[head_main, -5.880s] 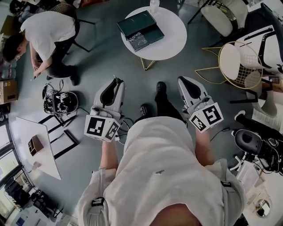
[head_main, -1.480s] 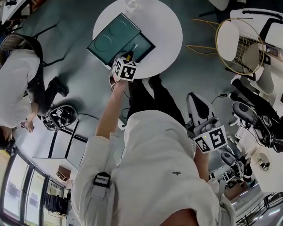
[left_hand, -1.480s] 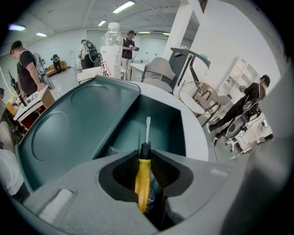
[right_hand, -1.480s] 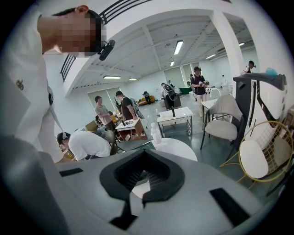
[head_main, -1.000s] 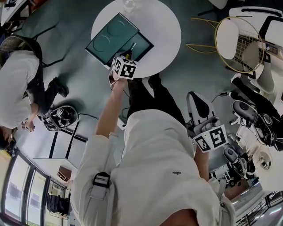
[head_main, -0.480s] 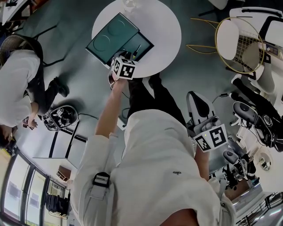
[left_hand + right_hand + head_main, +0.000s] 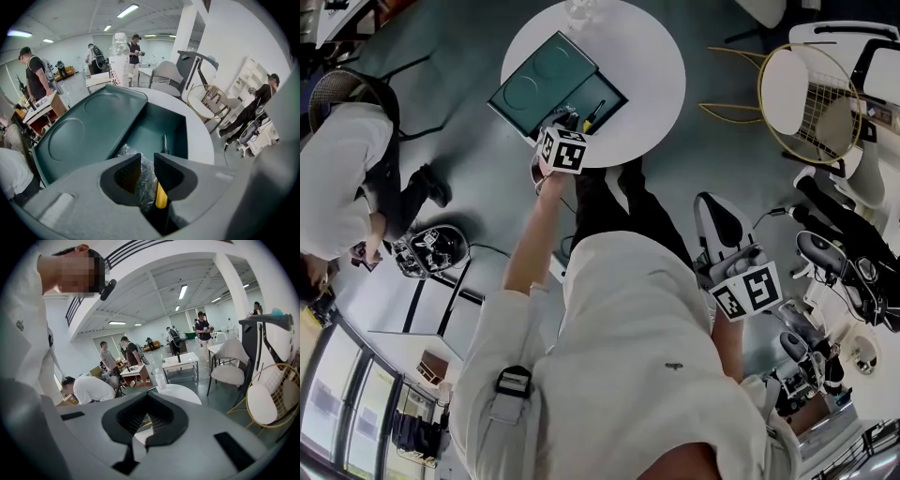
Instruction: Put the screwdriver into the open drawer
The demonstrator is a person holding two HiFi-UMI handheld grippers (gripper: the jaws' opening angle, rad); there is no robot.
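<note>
A dark green drawer box [image 7: 539, 80] stands on the round white table [image 7: 656, 66], its drawer [image 7: 614, 92] pulled out toward me. My left gripper [image 7: 572, 120] reaches over the drawer's near end, shut on the screwdriver's [image 7: 594, 113] yellow handle. In the left gripper view the yellow handle [image 7: 161, 197] sits between the narrow jaws of the left gripper [image 7: 148, 159], and the metal shaft [image 7: 165, 142] points down into the drawer [image 7: 161, 124]. Crinkled clear plastic [image 7: 136, 161] lies beneath the jaws. My right gripper [image 7: 715, 211] hangs low at my side, shut and empty, its jaws [image 7: 146, 401] meeting.
A water bottle [image 7: 119, 58] stands at the table's far edge. A gold wire chair [image 7: 802, 89] is right of the table. A seated person [image 7: 347, 178] and floor equipment [image 7: 431, 248] are to the left. More equipment [image 7: 839, 262] crowds the right.
Since six seconds ago my left gripper went from hanging low to the table. Over the last second it stays at the drawer's near end, the screwdriver shifting slightly right. The right gripper stays low.
</note>
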